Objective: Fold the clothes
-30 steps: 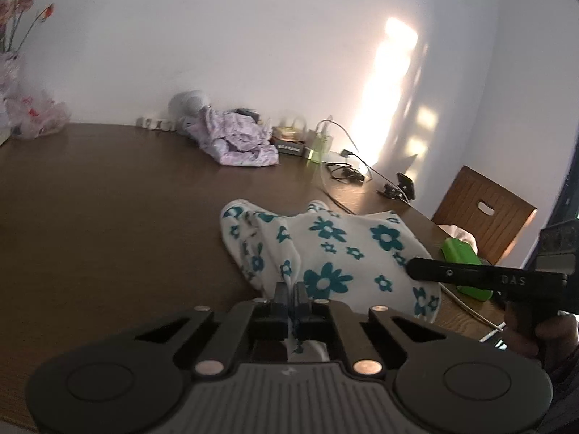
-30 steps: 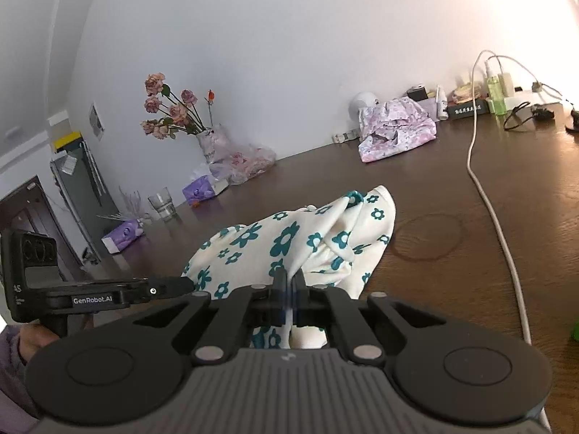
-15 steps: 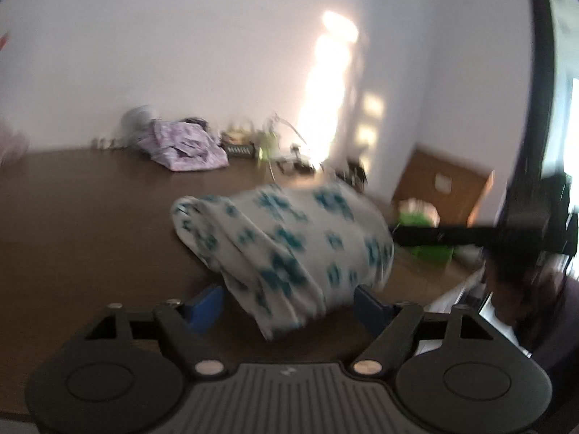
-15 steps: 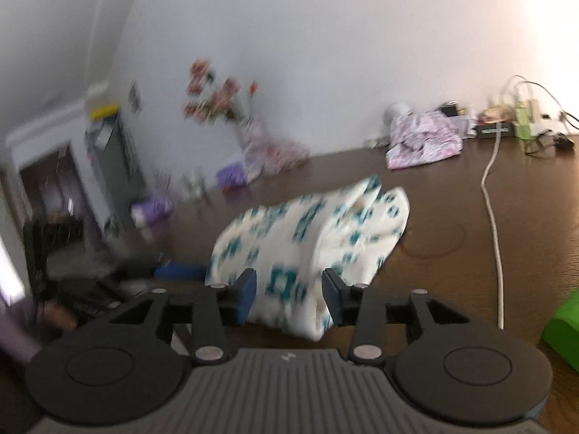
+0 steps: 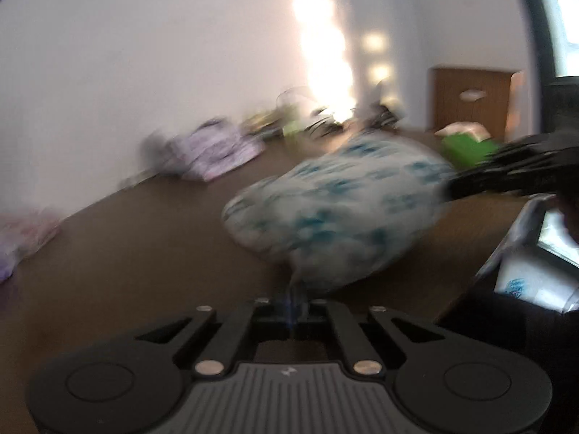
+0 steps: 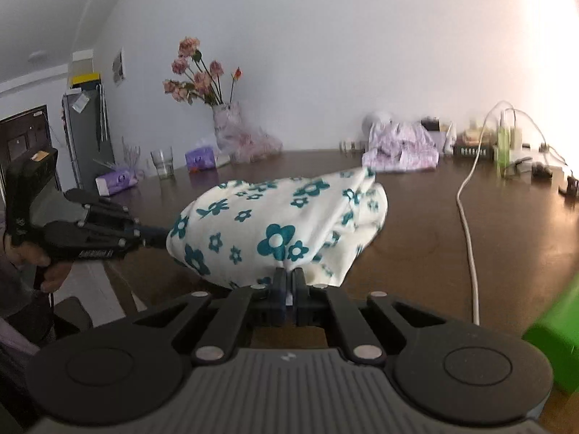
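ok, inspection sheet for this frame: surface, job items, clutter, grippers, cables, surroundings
Surface: dark brown wooden table, faint ring mark on it.
Job's things: floral garment, white with teal flowers, bunched and held up at its near edge by both grippers; purple patterned garment heaped by the wall.
Clutter: drinking glass, purple tissue packs, vase of flowers, green object at the right edge.
Grippers: left gripper shut on the floral garment, view blurred; right gripper shut on its hem.
Cables: white cable running across the table; chargers near the wall.
Surroundings: white wall, wooden chair, dark door.
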Available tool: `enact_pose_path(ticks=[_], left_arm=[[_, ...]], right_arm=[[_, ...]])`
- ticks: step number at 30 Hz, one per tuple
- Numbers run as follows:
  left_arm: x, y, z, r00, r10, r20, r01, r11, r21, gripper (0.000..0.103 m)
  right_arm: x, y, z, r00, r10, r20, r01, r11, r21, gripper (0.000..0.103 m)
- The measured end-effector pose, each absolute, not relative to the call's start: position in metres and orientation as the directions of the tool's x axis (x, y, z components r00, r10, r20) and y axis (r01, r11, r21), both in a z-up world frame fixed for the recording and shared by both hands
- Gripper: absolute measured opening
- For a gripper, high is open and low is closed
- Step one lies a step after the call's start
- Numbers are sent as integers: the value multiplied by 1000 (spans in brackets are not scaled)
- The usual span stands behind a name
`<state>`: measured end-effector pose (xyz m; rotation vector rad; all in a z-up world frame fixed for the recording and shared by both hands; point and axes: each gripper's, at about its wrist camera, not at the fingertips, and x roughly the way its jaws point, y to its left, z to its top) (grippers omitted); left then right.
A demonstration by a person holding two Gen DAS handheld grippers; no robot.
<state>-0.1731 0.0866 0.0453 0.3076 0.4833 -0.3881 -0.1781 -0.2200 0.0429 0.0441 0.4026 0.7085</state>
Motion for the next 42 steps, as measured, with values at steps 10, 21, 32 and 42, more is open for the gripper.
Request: enact_pose_path(ticks=[10,21,32,42], left_arm=[[-184,62,49,821,-417,-390,457,889,12,76],[-117,79,51,764,-486,-426,363,868,-339,45],[-86,113,36,718,-526,-456,231,798,-557,17],[-69,92,58,746,-459,-481,255,866,-431,53]], right_arm=[[-176,-222,47,647,676,-353,-650,731,208,3],[-115,-228,73,738,612,-285,-421,747,514,17],[-94,-200,52,741,416,-527,-286,906,313,0],[-102,-158,105,798,497,-341,-477,867,148,9]])
